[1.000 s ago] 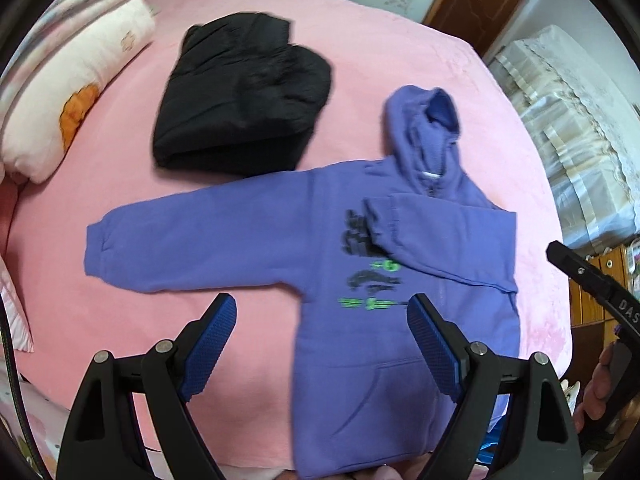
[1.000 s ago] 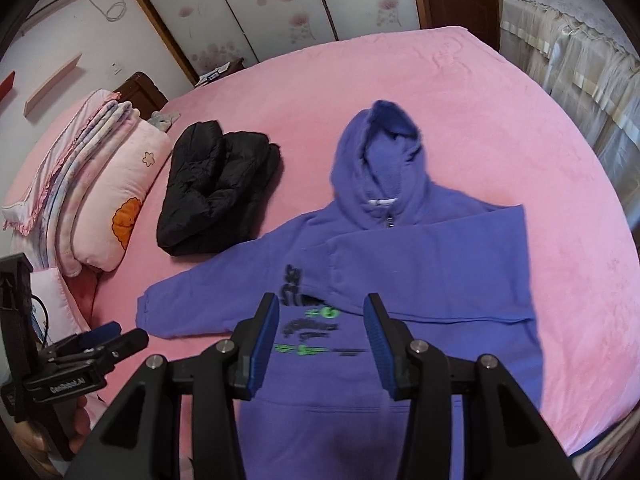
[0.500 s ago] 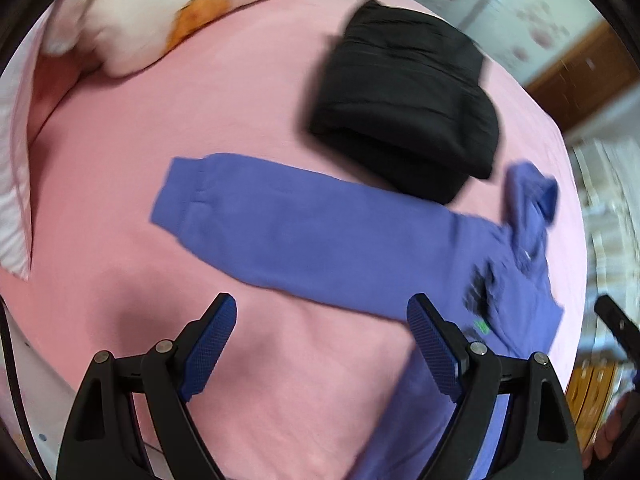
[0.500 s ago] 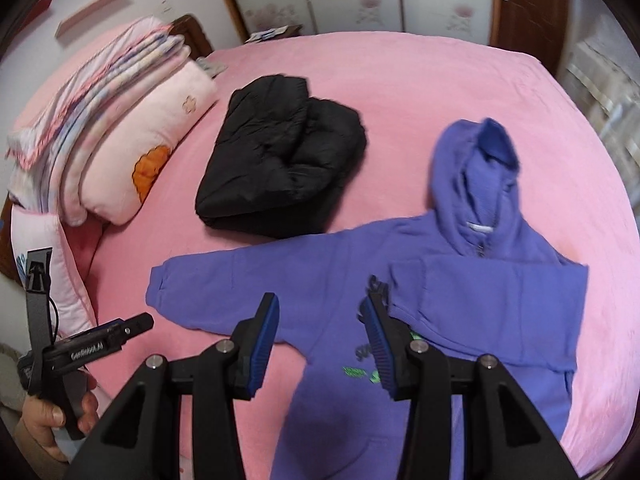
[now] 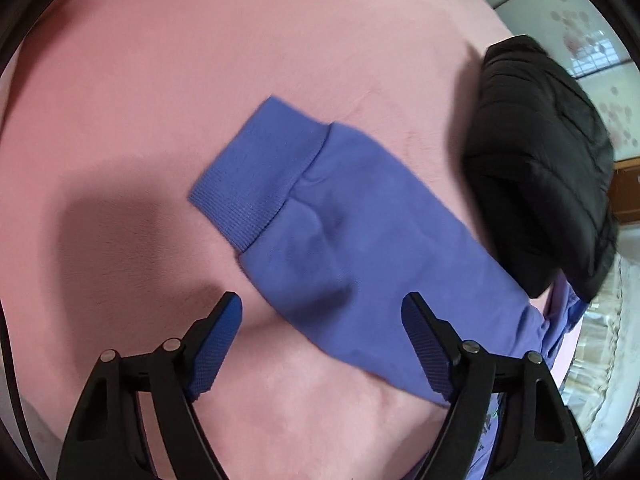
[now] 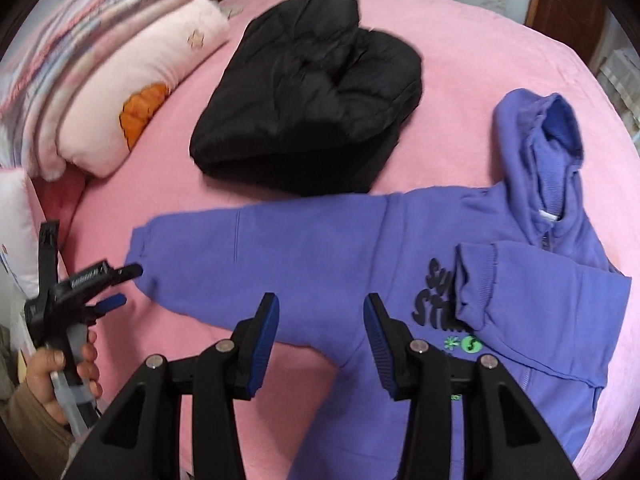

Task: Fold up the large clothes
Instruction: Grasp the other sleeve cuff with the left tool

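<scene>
While both tools hang over a pink bedspread (image 6: 460, 32), the right gripper (image 6: 322, 326) fills the bottom centre of its own view, its blue-padded jaws spread apart with nothing between them, poised above the purple hoodie (image 6: 360, 256). That garment lies flat across the lower and right part of the frame, chest print facing up. One sleeve (image 6: 532, 292) is folded across the chest at right, its ribbed cuff resting beside the black lettering. The other sleeve (image 6: 256, 252) stretches straight out toward the left of the frame. At lower left, the left gripper (image 6: 122, 284) is held in a hand (image 6: 60, 376), its fingertips parted and sitting right at the end of the outstretched sleeve.

Seen from the left wrist view, the left gripper (image 5: 322, 320) opens wide at the bottom of the frame, empty, with the sleeve (image 5: 360, 252) running diagonally from centre to lower right just ahead of the pads. The ribbed cuff (image 5: 260, 176) sits at the middle of that picture, flat on the bedspread (image 5: 200, 60).

Beyond the hoodie, a black puffer jacket (image 6: 312, 92) lies folded at upper centre of the right wrist view, just beside the outstretched sleeve. Its hood (image 6: 544, 140) points to the upper right. Farther left, a pink pillow (image 6: 136, 92) with an orange print leans against a stack of striped bedding (image 6: 80, 32).
</scene>
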Available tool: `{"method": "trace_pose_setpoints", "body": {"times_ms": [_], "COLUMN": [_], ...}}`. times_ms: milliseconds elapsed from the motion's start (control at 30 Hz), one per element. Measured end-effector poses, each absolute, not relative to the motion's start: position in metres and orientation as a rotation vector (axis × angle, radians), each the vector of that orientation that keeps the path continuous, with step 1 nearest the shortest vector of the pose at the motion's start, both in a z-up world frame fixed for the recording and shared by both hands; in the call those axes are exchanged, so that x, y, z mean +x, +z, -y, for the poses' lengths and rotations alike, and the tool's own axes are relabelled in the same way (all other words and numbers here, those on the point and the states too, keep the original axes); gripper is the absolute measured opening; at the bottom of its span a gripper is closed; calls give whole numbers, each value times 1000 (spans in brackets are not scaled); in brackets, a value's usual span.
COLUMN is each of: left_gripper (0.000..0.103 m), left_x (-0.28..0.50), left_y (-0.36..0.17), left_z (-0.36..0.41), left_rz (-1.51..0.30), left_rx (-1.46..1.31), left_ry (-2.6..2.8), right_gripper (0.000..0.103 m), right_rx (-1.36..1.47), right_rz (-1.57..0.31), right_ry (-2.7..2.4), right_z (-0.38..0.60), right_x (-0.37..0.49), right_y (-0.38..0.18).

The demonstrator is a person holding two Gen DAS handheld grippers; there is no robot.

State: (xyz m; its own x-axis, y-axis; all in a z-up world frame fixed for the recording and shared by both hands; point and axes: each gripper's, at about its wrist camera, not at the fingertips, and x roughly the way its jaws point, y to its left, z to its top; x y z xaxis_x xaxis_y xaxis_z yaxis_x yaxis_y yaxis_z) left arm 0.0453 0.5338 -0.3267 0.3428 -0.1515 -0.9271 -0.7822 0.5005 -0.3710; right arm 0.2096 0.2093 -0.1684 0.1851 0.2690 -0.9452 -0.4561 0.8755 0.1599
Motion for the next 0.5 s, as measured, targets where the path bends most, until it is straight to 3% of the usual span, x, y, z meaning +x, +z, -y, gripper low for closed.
{"method": "trace_pose_setpoints", "body": {"times_ms": [267, 400, 500], "left_gripper": [53, 15, 10], "left_x": [51, 44, 54], "left_y": [-365, -373, -360], "left_z": [-540, -545, -537], "left_rz": [-1213, -1186, -1201], "left_rx": [-1079, -1127, -1023], "left_ry": [511, 492, 494], "right_gripper": [44, 44, 44], "right_rx": [-214, -203, -198], "right_rz": [-1321, -1330, -1341], "right_ry": [524, 524, 517], "right_z": [-230, -229, -225], "right_x": [208, 206, 204], "right_y": [-199, -201, -202]}}
